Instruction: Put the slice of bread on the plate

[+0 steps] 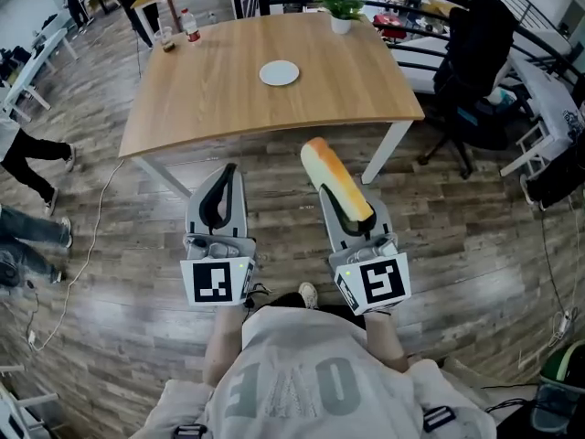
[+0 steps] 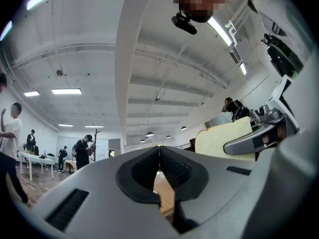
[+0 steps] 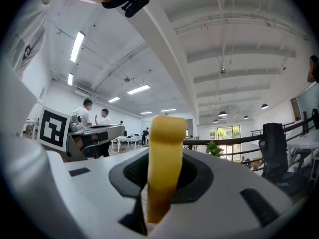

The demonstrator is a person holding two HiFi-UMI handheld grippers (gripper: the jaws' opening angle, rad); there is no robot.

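My right gripper (image 1: pixel 342 201) is shut on a slice of bread (image 1: pixel 335 176), which stands on edge with its pale crust end pointing toward the table. In the right gripper view the bread (image 3: pixel 166 148) rises edge-on between the dark pads of that gripper (image 3: pixel 160 183). The white plate (image 1: pixel 279 72) lies bare on the wooden table (image 1: pixel 201 90), well ahead of both grippers. My left gripper (image 1: pixel 227 174) hangs beside the right one over the floor, shut with nothing in it. In the left gripper view its pads (image 2: pixel 172 164) meet, and the bread (image 2: pixel 224 137) shows at the right.
A potted plant (image 1: pixel 340 9) and bottles (image 1: pixel 189 26) stand at the table's far edge. A black office chair (image 1: pixel 471 58) is right of the table, and white desks stand beyond it. People (image 1: pixel 32 167) walk at the left. A cable (image 1: pixel 87 245) trails on the wooden floor.
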